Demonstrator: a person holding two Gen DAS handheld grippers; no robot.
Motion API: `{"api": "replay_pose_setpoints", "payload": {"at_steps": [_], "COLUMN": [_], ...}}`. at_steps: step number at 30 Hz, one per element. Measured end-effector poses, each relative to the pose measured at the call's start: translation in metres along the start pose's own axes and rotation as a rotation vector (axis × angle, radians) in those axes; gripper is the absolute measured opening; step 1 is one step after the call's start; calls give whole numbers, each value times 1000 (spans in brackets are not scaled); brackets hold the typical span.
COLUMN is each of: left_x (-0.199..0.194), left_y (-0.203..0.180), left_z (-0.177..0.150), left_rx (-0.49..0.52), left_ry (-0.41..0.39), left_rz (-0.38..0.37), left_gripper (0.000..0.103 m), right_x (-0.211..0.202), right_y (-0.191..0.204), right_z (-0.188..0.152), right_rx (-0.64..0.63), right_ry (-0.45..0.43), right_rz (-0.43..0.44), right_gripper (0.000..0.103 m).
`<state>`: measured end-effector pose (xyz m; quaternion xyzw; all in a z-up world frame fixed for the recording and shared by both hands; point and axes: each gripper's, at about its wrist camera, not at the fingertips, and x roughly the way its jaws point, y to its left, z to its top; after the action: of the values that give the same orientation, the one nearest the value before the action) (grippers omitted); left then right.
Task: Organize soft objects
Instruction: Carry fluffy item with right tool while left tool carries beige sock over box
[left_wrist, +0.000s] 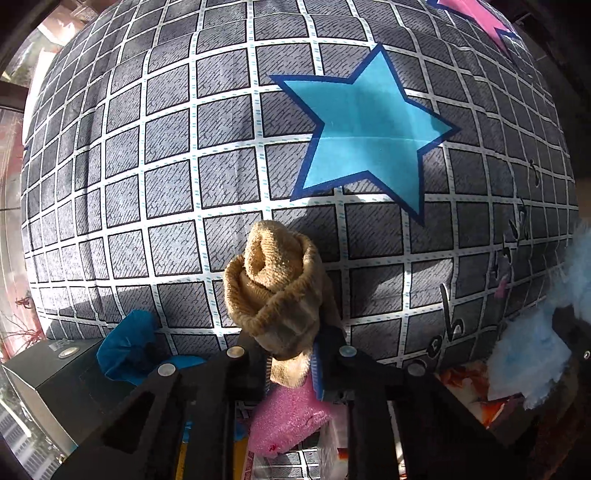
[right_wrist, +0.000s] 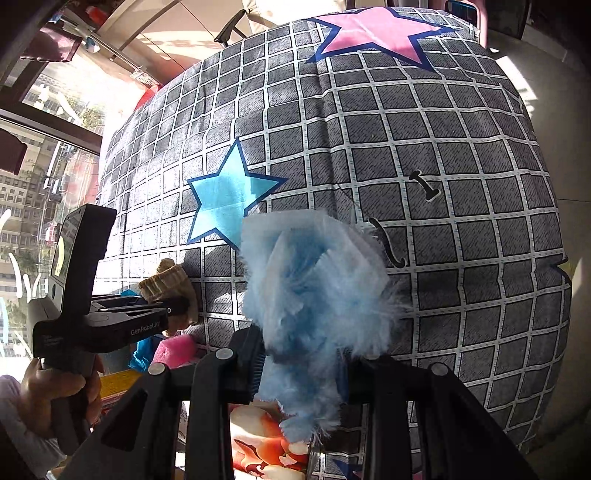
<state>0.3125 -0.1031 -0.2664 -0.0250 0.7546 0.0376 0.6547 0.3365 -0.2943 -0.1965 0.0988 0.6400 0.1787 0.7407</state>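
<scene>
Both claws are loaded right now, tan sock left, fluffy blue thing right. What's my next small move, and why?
Probably lower the left claw and release the rolled tan knit sock onto the grey grid-patterned quilt with stars. It hangs above bare fabric, while the right claw holds the fluffy light-blue sock beside it.

Ahead of both grippers the checked bedspread lies broad and bare of objects, open for passage across the blue star and on toward the pink star. The near edge is crowded: a blue cloth and a pink sponge-like piece sit low beneath the left gripper. The tan sock bulging from its jaws blocks the middle, as the fluffy light-blue item does in the right gripper.
</scene>
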Motion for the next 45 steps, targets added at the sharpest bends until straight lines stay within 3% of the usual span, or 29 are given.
{"api": "replay_pose_setpoints", "payload": {"at_steps": [7, 14, 32, 45], "left_x": [-70, -104, -161, -186], "left_y": [-22, -17, -8, 64], "left_z": [-23, -58, -164, -221], "left_rx": [64, 139, 230, 90], "left_ry": [-223, -332, -437, -507], "left_rz": [-1, -11, -78, -90], "left_gripper": [18, 18, 18, 18], "right_x": [-17, -36, -69, -73], "right_y": [12, 12, 59, 133], "right_z": [-10, -26, -90, -124], "right_rx": [-40, -37, -102, -223], "right_ry": [-28, -42, -45, -37], "right_rz": [-15, -21, -27, 2], "right_gripper": [32, 32, 32, 32]}}
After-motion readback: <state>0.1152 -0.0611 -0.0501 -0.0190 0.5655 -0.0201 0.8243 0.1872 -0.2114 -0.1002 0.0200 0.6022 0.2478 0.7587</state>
